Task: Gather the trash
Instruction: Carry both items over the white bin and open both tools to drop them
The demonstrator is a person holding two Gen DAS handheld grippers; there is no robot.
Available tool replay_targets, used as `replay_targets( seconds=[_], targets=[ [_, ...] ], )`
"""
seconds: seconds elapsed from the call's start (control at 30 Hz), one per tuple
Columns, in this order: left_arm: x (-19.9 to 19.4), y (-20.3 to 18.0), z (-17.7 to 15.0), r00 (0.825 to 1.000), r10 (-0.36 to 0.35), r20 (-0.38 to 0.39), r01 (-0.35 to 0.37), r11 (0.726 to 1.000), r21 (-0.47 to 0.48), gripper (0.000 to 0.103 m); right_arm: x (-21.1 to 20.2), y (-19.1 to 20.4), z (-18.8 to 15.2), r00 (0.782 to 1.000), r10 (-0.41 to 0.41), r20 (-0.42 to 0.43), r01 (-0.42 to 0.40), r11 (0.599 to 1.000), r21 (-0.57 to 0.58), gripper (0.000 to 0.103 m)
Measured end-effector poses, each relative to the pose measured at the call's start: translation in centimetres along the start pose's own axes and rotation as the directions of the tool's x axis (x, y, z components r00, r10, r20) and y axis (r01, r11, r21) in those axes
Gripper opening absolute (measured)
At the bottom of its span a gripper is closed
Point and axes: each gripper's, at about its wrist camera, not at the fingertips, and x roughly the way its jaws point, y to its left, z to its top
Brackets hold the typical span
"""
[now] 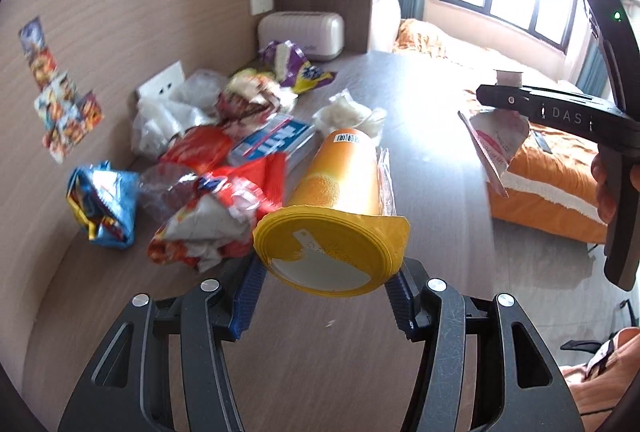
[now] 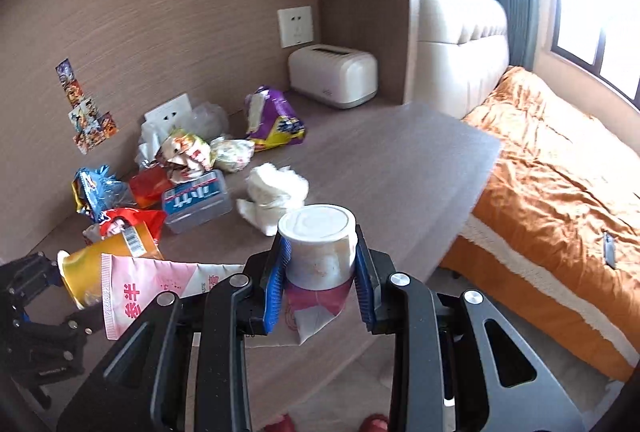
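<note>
Two handheld grippers over a wooden desk littered with snack rubbish, seen from a camera on each.

Left gripper (image 1: 326, 292): clamped across the wide lidded end of an orange cup (image 1: 340, 208), blue pads pressing the yellow rim from both sides. Cup tilted, narrow base pointing away and up, lifted clear of the desk (image 1: 432, 160). Held by the rim probably because that end faced the tool and offers a firm edge.

Right gripper (image 2: 322, 272): closed on a small white tub (image 2: 318, 246), pads squeezing its sides, tub upright with the sealed top facing up. A pink-and-white packet (image 2: 160, 290) trapped under the tub, sticking out to the left and hanging below; apparently caught in the same grab, though exactly how it is pinned stays hidden. In the left view the same tool appears at the right edge, with a hand (image 1: 608, 188) around its handle.

Remaining rubbish heaped against the back wall: a blue crumpled bag (image 2: 94, 188), red wrappers (image 1: 208, 148), a clear box with a blue label (image 2: 198, 200), a purple bag (image 2: 274, 120), clear plastic, and a wad of white tissue (image 2: 276, 190) nearer the middle. A cream toaster (image 2: 334, 74) in the corner, not rubbish. An orange bed (image 2: 560, 192) beside the desk.

No bin visible in either view, so destination unknown. Both pieces held off the desk, likely ready for carrying away.
</note>
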Motion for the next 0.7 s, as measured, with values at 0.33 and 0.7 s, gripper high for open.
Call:
replay_targets(
  seconds=[0.33,0.7],
  targets=[
    [4.3,-12.9,3.7,0.983,-0.184,-0.028,0.186,0.974,0.126,0.054,-3.6,-12.8,-2.3,0.988,-0.154,-0.031,0.156,0.985,0.073,0.032],
    [16.7,-27.2,2.5,0.923,-0.317,-0.216,0.358,0.915,0.185,0.054,-0.1,-26.3,-8.4,0.960,-0.242,-0.139,0.269,0.934,0.235,0.032]
  ],
)
